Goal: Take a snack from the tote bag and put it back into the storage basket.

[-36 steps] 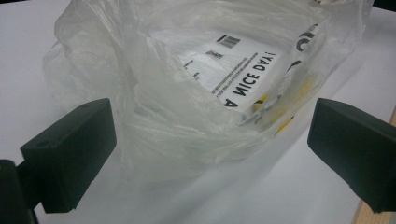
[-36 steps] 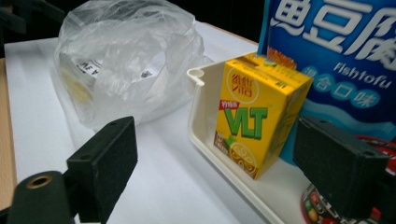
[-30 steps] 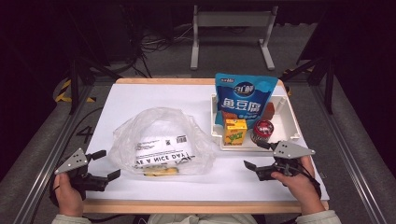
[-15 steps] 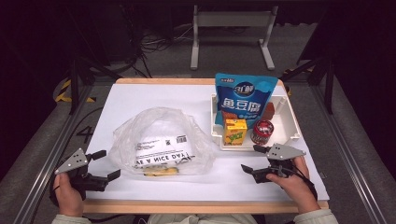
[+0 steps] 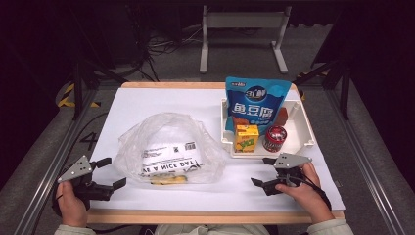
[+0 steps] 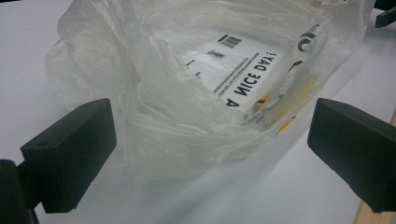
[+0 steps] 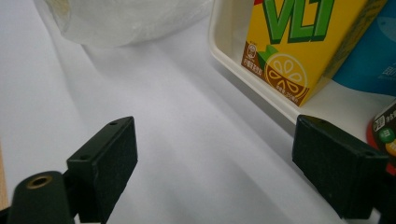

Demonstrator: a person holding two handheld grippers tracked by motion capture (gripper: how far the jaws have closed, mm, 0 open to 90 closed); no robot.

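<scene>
On the table, "NICE DAY" bag (image 5: 169,154), "VLT" carton (image 5: 246,137); both tools (image 5: 111,172) (image 5: 262,171) apart.

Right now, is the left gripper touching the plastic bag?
Apart. In the left gripper view, the left gripper has both jaws wide open, with bare white table between them and the plastic bag; the high view shows the same gap.

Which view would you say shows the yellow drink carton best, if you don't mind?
The high view: the yellow drink carton stands whole in the white tray. The right gripper view crops it to its lower front; the left gripper view faces the plastic bag.
</scene>
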